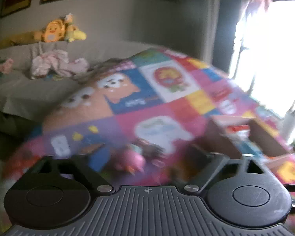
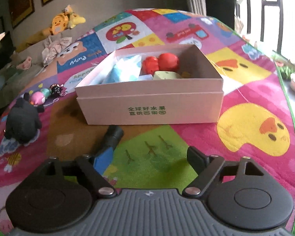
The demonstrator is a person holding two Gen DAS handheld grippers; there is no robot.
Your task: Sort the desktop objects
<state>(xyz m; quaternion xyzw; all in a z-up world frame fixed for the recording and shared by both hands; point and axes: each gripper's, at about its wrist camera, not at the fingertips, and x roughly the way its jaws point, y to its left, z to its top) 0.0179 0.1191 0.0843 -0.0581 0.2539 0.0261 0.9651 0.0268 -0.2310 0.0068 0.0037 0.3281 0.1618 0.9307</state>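
The right gripper (image 2: 154,147) stands with jaws spread and nothing between them, over a patchwork play mat (image 2: 245,90). Just ahead sits an open pink box (image 2: 151,108) holding two red toys (image 2: 161,63) and a blue packet (image 2: 123,70). Ahead to the left lie a black plush (image 2: 23,122) and a pink ball (image 2: 38,98). The left gripper's (image 1: 131,163) view is blurred; whether its jaws grip anything cannot be told.
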